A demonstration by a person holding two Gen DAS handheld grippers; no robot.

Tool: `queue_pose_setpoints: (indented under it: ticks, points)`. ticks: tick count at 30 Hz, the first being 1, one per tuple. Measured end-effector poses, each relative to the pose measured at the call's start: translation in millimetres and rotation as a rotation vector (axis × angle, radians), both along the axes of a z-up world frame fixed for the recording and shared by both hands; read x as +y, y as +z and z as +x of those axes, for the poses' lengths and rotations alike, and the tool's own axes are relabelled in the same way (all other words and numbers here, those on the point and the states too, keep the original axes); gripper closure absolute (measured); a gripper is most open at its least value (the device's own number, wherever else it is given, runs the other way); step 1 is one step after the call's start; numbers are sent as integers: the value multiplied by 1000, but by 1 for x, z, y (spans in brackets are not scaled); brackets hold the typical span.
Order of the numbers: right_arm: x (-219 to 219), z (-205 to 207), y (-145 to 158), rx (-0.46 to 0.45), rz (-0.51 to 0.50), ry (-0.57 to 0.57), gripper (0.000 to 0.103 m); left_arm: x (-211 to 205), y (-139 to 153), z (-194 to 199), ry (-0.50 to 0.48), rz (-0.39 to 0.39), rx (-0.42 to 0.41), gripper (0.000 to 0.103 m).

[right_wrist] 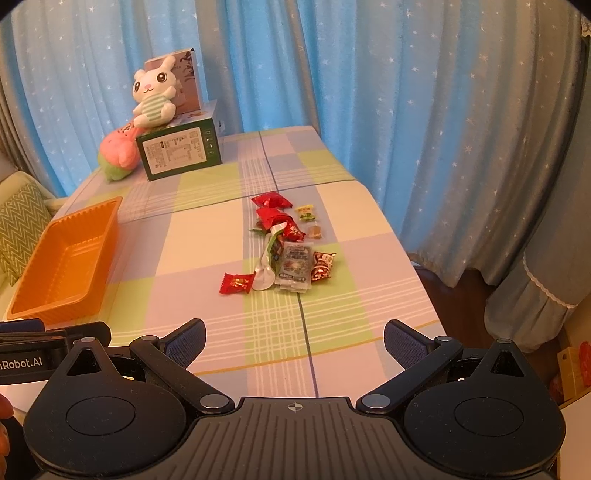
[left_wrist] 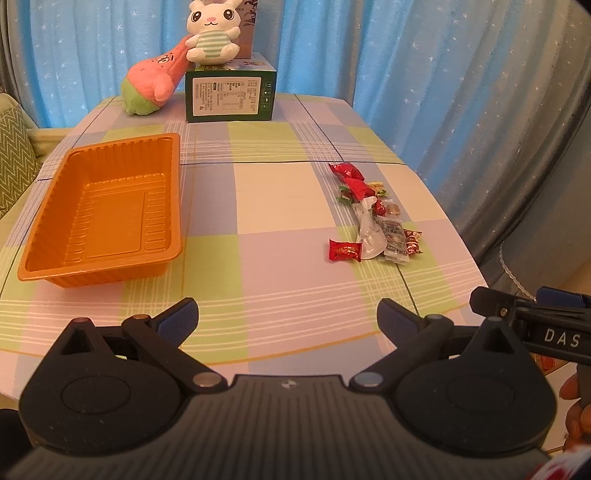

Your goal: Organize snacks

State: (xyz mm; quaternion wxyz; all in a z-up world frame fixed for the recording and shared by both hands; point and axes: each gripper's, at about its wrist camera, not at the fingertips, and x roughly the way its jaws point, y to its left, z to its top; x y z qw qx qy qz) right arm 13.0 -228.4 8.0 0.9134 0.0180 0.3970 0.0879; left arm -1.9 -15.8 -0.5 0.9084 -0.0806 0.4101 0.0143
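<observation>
An empty orange tray (left_wrist: 99, 210) (right_wrist: 62, 266) sits on the left of the checked tablecloth. Several wrapped snacks lie in a loose row on the right: a red candy (left_wrist: 345, 251) (right_wrist: 236, 283) nearest, a white pouch (left_wrist: 369, 229) (right_wrist: 264, 273), a silver packet (left_wrist: 394, 238) (right_wrist: 294, 267), red packs (left_wrist: 347, 171) (right_wrist: 270, 201) farther back. My left gripper (left_wrist: 287, 317) hovers open over the near table edge, nothing between its fingers. My right gripper (right_wrist: 294, 341) is open too, short of the snacks. Each gripper's body shows at the other view's edge.
At the far end a green box (left_wrist: 231, 94) (right_wrist: 179, 153) carries a white bunny plush (left_wrist: 212, 31) (right_wrist: 153, 96), with a pink plush (left_wrist: 153, 86) (right_wrist: 118, 155) leaning beside it. Blue starred curtains hang behind. A cushion (left_wrist: 13, 158) lies left. The table (left_wrist: 266, 192) curves off at right.
</observation>
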Motion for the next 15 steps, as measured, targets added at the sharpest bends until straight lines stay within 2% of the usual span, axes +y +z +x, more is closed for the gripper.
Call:
queue_pose_setpoints:
  ticks: [15]
  points:
    - [-4, 0, 0, 0, 1, -2, 1, -2, 2, 1, -8, -1, -4, 1]
